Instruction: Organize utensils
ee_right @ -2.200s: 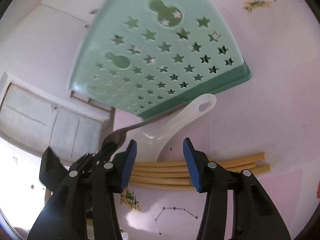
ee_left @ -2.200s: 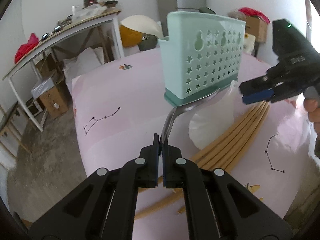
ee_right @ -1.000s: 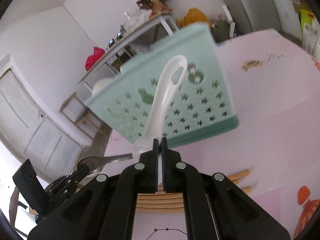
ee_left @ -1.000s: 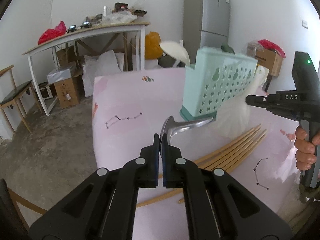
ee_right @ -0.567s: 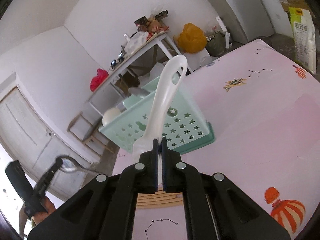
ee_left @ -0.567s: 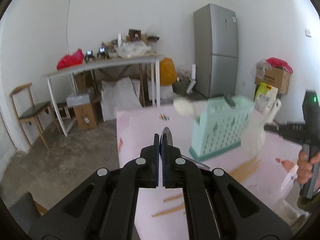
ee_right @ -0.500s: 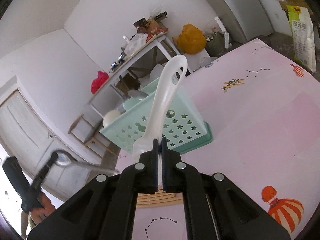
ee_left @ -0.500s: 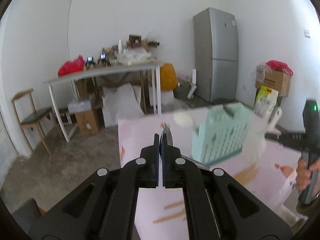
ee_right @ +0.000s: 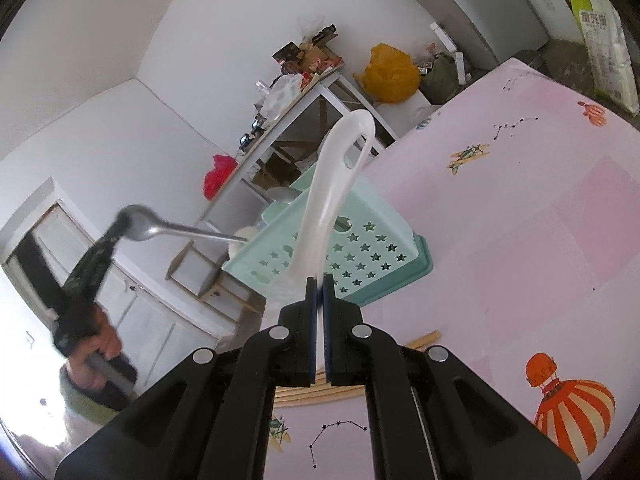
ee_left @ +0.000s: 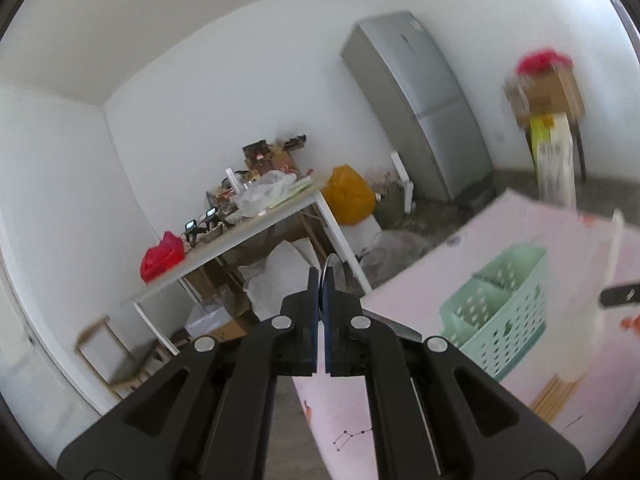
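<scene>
My left gripper [ee_left: 320,292] is shut on a metal spoon [ee_left: 333,268], held high above the table; it shows in the right wrist view [ee_right: 120,224] with the spoon [ee_right: 160,230] sticking out toward the caddy. My right gripper [ee_right: 319,286] is shut on a white plastic rice paddle [ee_right: 336,188], handle pointing up, above the mint-green star-holed utensil caddy [ee_right: 360,256]. The caddy [ee_left: 504,320] stands on the pink table [ee_left: 420,400] and holds a few utensils. Wooden chopsticks [ee_right: 348,392] lie on the table under my right gripper.
The pink tablecloth [ee_right: 520,220] has balloon and constellation prints. Beyond the table stand a cluttered white workbench [ee_left: 256,236], a grey fridge [ee_left: 424,120], an orange bag [ee_left: 348,196], boxes and a wooden chair [ee_left: 108,352].
Both grippers have risen from the table with their utensils. The left gripper lifted the spoon well above and left of the caddy; the right holds the paddle over it.
</scene>
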Demonstrator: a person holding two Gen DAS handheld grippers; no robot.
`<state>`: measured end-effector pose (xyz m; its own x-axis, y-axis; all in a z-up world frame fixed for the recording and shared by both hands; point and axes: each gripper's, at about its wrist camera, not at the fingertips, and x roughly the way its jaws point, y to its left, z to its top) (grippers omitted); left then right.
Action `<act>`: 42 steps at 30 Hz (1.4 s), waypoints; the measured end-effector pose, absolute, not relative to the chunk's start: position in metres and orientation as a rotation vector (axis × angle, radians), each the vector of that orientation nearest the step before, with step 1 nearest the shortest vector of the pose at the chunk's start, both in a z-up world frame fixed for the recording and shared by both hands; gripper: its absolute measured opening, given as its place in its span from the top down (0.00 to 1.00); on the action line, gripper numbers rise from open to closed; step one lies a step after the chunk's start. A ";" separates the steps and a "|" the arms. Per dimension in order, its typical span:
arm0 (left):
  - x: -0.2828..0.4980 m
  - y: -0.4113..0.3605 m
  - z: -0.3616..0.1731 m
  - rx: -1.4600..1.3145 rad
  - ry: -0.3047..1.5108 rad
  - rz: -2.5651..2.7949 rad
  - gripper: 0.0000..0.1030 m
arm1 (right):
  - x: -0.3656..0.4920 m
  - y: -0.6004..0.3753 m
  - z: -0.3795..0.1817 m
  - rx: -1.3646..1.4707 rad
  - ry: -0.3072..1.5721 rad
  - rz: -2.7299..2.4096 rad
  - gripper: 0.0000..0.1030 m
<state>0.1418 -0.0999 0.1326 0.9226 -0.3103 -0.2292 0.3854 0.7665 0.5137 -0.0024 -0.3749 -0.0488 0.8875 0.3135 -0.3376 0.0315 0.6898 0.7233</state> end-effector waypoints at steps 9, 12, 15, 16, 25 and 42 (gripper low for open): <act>0.147 -0.147 0.089 0.795 0.149 -0.417 0.99 | -0.002 -0.377 -0.051 0.814 0.471 0.185 0.97; 0.143 -0.155 0.086 0.804 0.154 -0.442 0.99 | -0.001 -0.378 -0.053 0.821 0.473 0.187 0.97; 0.142 -0.155 0.089 0.807 0.142 -0.433 0.99 | -0.002 -0.377 -0.053 0.821 0.473 0.188 0.97; 0.141 -0.154 0.092 0.800 0.137 -0.430 0.99 | -0.002 -0.378 -0.053 0.820 0.474 0.188 0.97; 0.116 -0.133 0.143 0.741 0.050 -0.405 0.99 | -0.001 -0.378 -0.054 0.823 0.476 0.190 0.97; 0.161 -0.138 0.095 0.625 0.341 -0.558 0.96 | 0.005 -0.375 -0.056 0.828 0.491 0.204 0.97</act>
